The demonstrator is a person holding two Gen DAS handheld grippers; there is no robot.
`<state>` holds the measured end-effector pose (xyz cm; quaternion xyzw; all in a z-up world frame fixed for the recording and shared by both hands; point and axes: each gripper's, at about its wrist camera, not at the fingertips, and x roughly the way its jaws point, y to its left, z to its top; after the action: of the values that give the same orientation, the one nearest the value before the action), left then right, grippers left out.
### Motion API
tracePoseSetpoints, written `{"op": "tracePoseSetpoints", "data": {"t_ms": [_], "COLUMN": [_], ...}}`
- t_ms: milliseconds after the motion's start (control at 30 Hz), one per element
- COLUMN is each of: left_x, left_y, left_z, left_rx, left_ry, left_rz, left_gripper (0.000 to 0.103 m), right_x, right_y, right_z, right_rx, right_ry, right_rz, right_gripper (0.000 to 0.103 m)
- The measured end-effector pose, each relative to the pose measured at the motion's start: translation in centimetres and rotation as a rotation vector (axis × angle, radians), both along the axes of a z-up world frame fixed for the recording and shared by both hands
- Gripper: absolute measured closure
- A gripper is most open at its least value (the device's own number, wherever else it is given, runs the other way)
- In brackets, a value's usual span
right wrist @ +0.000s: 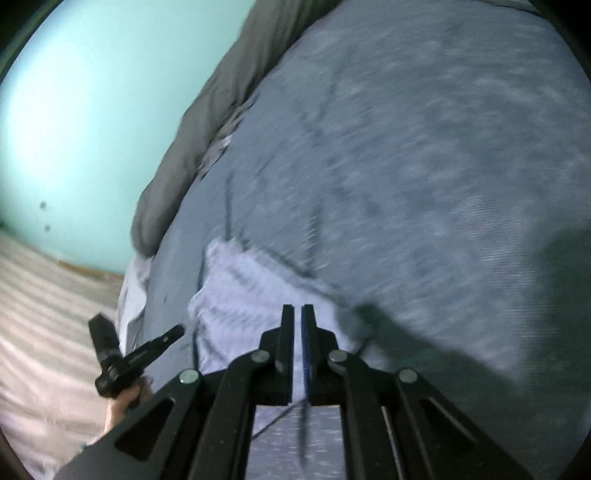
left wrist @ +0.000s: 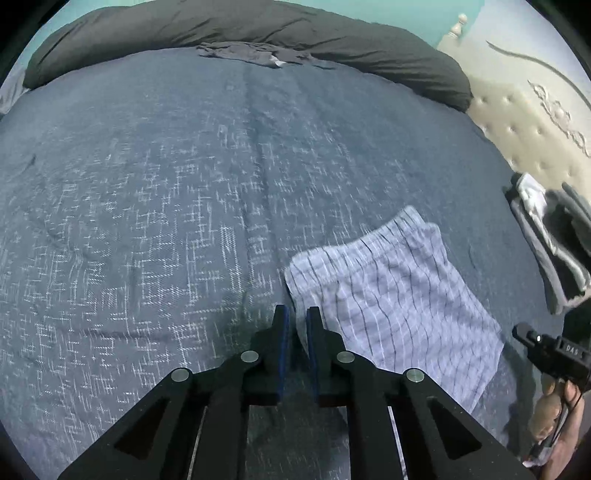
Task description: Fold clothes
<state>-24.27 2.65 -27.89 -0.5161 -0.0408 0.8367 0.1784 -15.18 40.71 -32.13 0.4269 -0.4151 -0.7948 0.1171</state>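
Folded plaid shorts [left wrist: 395,295] on the bed [left wrist: 147,203], both grippers close by.

Lying flat on the blue bedspread, just ahead and to the right of the left gripper [left wrist: 297,317]; long axis slanting from near-right toward far-left in the left view, narrower end pointing away toward the grey duvet [left wrist: 258,29]. Left gripper narrowly parted, holding nothing, tips beside the near-left corner of the cloth. Right gripper [right wrist: 297,314] nearly closed, tips over the cloth's near edge; grip on cloth impossible to tell through the blur. Probably nearer by the left, judging from the corner at its tips. Stack of dark clothes [left wrist: 554,240] at the bed's right edge, well apart. Crumpled grey garment [left wrist: 255,53] at the far side.
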Motion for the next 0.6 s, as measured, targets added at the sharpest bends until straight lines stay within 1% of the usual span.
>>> {"op": "tracePoseSetpoints", "data": {"t_ms": [100, 200, 233, 300, 367, 433, 533, 600], "left_x": [0.5, 0.9, 1.0, 1.1, 1.2, 1.5, 3.1, 4.6], "left_y": [0.4, 0.9, 1.1, 1.2, 1.3, 1.0, 1.6, 2.8], "left_z": [-0.3, -1.0, -1.3, -1.9, -2.5, -2.2, -0.4, 0.5], "left_rx": [0.013, 0.011, 0.010, -0.005, -0.044, -0.072, -0.054, -0.029], "left_ry": [-0.018, -0.041, -0.046, -0.061, -0.081, -0.070, -0.022, -0.016], "left_rz": [-0.006, -0.018, -0.021, -0.027, -0.029, -0.014, -0.055, -0.112], "left_gripper": [0.092, 0.092, 0.092, 0.092, 0.092, 0.092, 0.092, 0.092], "right_x": [-1.0, -1.2, -1.2, -0.9, -0.7, -0.5, -0.6, -0.7], "right_y": [-1.1, -0.9, -0.5, 0.1, 0.4, 0.8, 1.0, 1.0], "right_z": [-0.4, -1.9, -2.3, -2.4, -1.8, -1.6, -1.5, -1.2], "right_rx": [0.022, 0.066, 0.062, 0.062, 0.097, 0.094, 0.064, 0.059], "right_ry": [-0.028, -0.121, -0.143, -0.152, -0.146, -0.141, -0.132, -0.119], "right_rz": [0.031, 0.003, -0.013, -0.041, -0.059, -0.073, -0.081, -0.082], "right_gripper": [0.098, 0.098, 0.098, 0.098, 0.098, 0.098, 0.098, 0.098]}}
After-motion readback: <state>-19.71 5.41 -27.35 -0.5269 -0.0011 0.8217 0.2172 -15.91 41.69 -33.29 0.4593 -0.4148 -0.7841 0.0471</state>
